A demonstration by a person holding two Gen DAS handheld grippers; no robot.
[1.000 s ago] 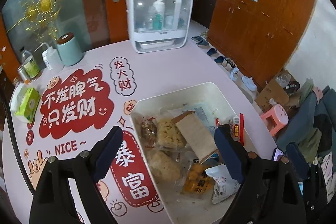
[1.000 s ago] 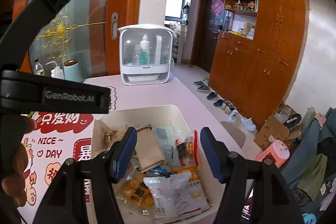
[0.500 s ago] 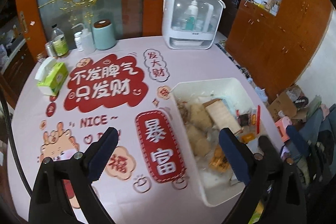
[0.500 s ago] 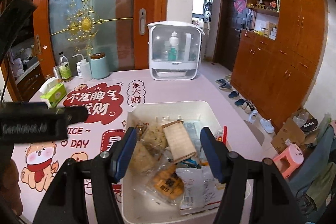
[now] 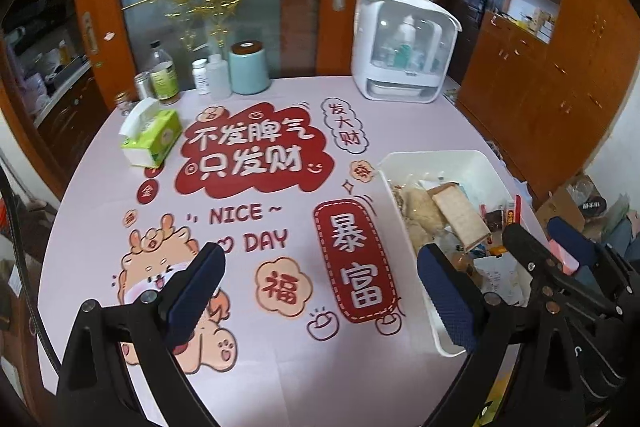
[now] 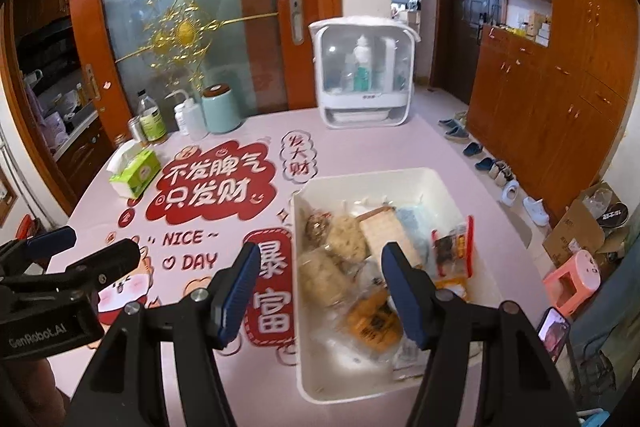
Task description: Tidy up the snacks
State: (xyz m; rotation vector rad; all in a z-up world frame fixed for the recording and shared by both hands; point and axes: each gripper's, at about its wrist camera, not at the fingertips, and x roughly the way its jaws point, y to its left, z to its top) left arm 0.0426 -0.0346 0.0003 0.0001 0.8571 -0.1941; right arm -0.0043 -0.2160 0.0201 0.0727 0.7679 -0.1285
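Above the pink printed worktop [image 6: 360,147], right gripper [image 6: 316,291] gapes over white plastic snack bin [image 6: 448,195]; left gripper [image 5: 320,291] also apart, empty.

Open tablecloth [image 5: 280,359] left of the bin [image 6: 360,183]; tissue box [image 5: 152,137], bottles [image 5: 164,75], canister [image 5: 249,69] and white cabinet [image 5: 404,51] crowding the far edge.

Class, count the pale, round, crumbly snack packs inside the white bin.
2 clearly: one pale round pack near the white bin's far left, another just nearer beside it. More may lie under other wrappers.
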